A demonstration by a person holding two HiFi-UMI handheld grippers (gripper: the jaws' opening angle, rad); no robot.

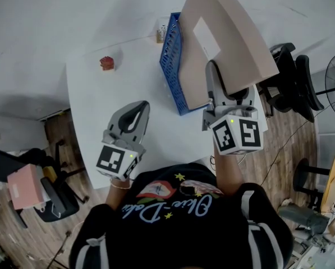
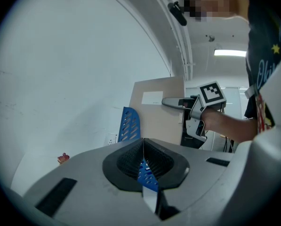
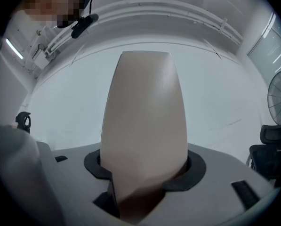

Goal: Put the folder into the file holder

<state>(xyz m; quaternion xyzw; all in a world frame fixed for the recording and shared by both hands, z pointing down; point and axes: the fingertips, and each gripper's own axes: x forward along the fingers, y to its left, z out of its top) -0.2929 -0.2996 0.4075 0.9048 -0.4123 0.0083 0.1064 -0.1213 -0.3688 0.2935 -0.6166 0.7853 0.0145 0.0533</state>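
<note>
Head view. My right gripper (image 1: 213,74) pinches the tan folder (image 1: 234,32) near its lower edge. The folder is tilted, off the table (image 1: 111,100), at 3 o'clock of the blue holder (image 1: 171,60); contact unclear. Left gripper (image 1: 138,112) is at the holder's 7 o'clock, jaws pressed together on nothing. A small red thing (image 1: 106,63) sits at 9 o'clock.

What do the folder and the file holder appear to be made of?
Folder: looks like stiff card or paperboard, matte beige with a white label; it is flat though held at one edge and shows no gloss. File holder: probably moulded plastic, blue, its wall pierced by regular rows of slots; painted metal cannot be ruled out.
</note>
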